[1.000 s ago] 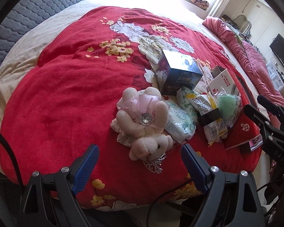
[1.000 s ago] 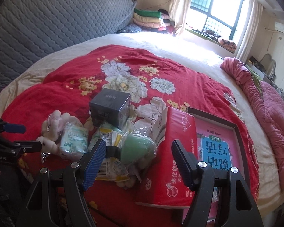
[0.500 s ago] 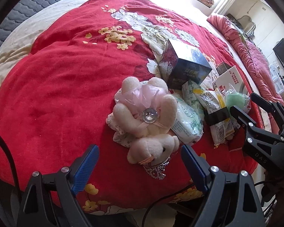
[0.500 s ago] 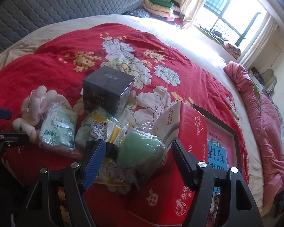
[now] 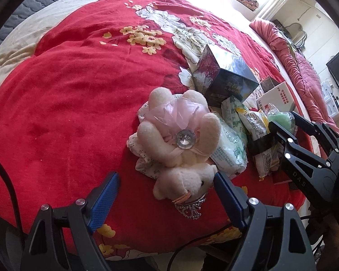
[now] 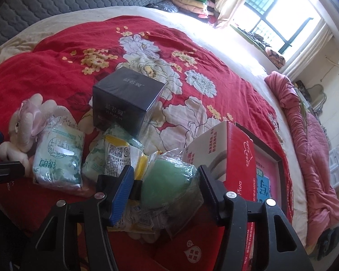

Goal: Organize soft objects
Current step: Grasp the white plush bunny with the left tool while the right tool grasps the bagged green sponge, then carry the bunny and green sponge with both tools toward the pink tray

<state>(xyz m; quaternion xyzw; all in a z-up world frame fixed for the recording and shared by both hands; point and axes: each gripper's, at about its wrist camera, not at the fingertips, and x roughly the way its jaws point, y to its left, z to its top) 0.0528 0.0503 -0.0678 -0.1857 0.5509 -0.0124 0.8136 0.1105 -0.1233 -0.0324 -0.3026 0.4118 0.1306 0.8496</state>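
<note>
between right tool (image 6: 165, 189) fingers, green sponge (image 6: 169, 185)

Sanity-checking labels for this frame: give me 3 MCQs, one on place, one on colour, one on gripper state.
1. What flanks the green sponge in plastic?
A. right gripper's fingers
B. left gripper's fingers
C. nothing

2. The square box behind the packets is:
A. white
B. dark
C. yellow

3. The left gripper is:
A. shut on the plush toy
B. open
C. out of view

Answers: 1 A, the right gripper has a finger either side of it. 2 B, dark glossy faces. 3 B, fingers wide apart at the plush toy.
</note>
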